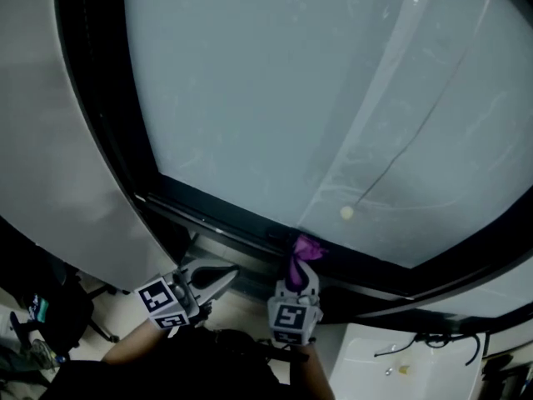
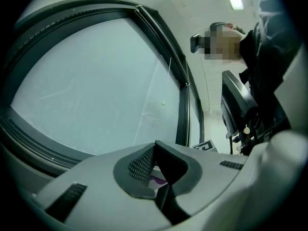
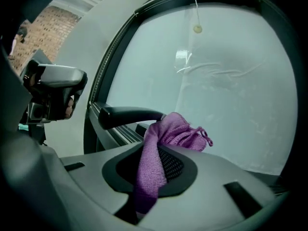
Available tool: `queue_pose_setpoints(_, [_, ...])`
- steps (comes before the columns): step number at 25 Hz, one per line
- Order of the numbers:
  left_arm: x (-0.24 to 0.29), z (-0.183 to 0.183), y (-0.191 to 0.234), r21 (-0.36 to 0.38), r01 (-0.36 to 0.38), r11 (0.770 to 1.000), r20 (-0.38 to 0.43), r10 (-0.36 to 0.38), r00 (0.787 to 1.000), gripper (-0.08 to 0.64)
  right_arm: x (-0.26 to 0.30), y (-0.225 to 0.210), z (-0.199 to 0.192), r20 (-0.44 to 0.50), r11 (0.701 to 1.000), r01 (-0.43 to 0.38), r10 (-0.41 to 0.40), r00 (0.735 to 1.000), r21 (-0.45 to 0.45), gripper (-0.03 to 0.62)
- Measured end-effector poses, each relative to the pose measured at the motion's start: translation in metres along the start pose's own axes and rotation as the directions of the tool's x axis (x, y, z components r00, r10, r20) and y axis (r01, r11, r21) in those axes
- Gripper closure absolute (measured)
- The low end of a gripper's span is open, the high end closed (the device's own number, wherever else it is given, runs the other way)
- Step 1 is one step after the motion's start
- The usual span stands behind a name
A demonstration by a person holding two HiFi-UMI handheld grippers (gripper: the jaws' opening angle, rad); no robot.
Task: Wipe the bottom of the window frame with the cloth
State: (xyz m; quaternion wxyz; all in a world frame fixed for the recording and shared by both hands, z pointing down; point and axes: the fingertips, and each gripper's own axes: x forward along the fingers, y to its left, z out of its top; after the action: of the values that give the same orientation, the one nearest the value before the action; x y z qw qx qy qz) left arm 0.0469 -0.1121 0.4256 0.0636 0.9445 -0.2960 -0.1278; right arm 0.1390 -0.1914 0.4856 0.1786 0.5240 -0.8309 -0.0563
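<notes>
A purple cloth (image 1: 306, 247) is bunched at the tip of my right gripper (image 1: 301, 261), which is shut on it. The cloth rests against the black bottom rail of the window frame (image 1: 216, 215), just under the frosted glass (image 1: 300, 90). In the right gripper view the cloth (image 3: 175, 131) hangs down between the jaws of my right gripper (image 3: 161, 146), beside a black window handle (image 3: 132, 114). My left gripper (image 1: 218, 282) is lower left of the rail, its jaws together with nothing in them. The left gripper view shows my left gripper (image 2: 155, 150) pointing at the glass.
A blind cord with a small bead (image 1: 346, 212) hangs in front of the glass, above the cloth. A white ledge (image 1: 400, 361) with a cable lies at lower right. A grey wall panel (image 1: 58, 140) is on the left, with dark gear (image 1: 42, 315) on the floor below it.
</notes>
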Motion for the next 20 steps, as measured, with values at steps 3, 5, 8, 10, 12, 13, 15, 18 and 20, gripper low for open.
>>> queue_pose_setpoints(3, [-0.009,-0.003,-0.001,0.008,-0.054,0.999,-0.010,0.054,0.998,0.560,-0.001,-0.001,0.001,0.052,1.000,-0.002,0.001,0.999,0.020,0.526])
queue_pose_setpoints(5, [-0.014,-0.007,0.000,0.011,-0.072,0.997,-0.023,0.072,0.997,0.560,-0.002,0.000,0.003,0.067,0.998,-0.004,0.000,0.998,0.062,0.526])
queue_pose_setpoints(8, [-0.015,-0.010,0.002,0.004,-0.069,0.998,-0.032,0.069,0.997,0.560,-0.005,0.004,0.000,0.061,0.996,0.008,-0.013,0.998,0.093,0.526])
queue_pose_setpoints(10, [-0.012,-0.009,0.002,0.006,-0.043,0.999,-0.038,0.043,0.998,0.560,-0.005,0.005,-0.001,0.058,0.996,0.024,-0.029,0.998,0.081,0.526])
queue_pose_setpoints(12, [-0.011,-0.004,0.004,0.016,-0.011,1.000,-0.044,0.012,0.999,0.560,-0.004,0.005,0.000,0.060,0.994,0.050,-0.056,0.997,0.093,0.526])
queue_pose_setpoints(13, [-0.011,-0.002,0.006,0.018,0.001,1.000,-0.046,0.000,0.999,0.560,-0.003,0.006,0.001,0.059,0.993,0.064,-0.070,0.996,0.104,0.526])
queue_pose_setpoints(15, [-0.015,0.000,0.011,0.012,0.017,1.000,-0.047,-0.016,0.999,0.560,-0.003,0.010,0.002,0.053,0.989,0.085,-0.092,0.994,0.123,0.526])
queue_pose_setpoints(18, [-0.023,0.000,0.019,-0.006,0.037,0.999,-0.049,-0.037,0.998,0.560,-0.003,0.017,0.002,0.035,0.984,0.118,-0.123,0.992,0.132,0.526])
queue_pose_setpoints(20, [-0.028,0.000,0.025,-0.017,0.052,0.999,-0.050,-0.053,0.997,0.560,-0.002,0.020,0.003,0.024,0.979,0.147,-0.152,0.988,0.143,0.526])
